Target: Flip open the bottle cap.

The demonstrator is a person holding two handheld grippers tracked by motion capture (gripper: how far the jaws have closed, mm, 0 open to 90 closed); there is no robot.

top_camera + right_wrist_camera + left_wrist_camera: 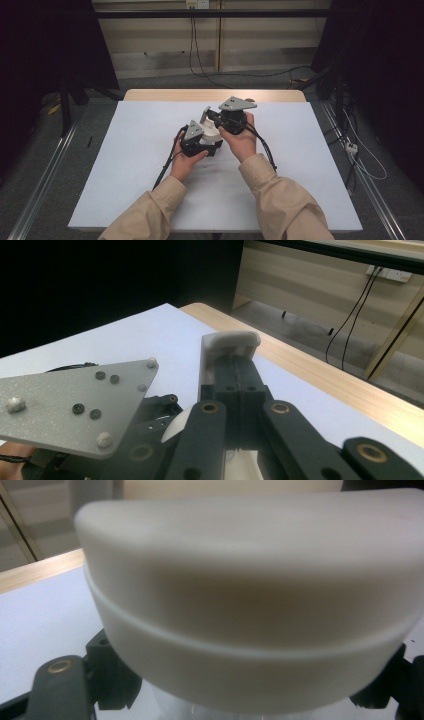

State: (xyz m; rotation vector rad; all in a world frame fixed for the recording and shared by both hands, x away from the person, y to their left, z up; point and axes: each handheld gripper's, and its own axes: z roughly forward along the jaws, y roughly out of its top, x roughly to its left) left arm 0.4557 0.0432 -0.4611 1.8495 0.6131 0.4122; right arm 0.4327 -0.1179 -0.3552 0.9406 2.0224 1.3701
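While both jaws were clamped on the white case (207,131), left gripper (196,137) on the body, right gripper (226,117) on the lid (230,342), above the desk (130,150), a hard pull could've slipped it.

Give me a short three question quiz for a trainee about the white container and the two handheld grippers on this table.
1. True or false: the white container rests untouched on the table.
2. Which gripper's jaws are pressed together beside a small white piece? A) left gripper B) right gripper
3. Fill in: each gripper carries a grey ____ plate on top.

Key: 1 false, the left gripper holds it; 2 B; 3 three-cornered.
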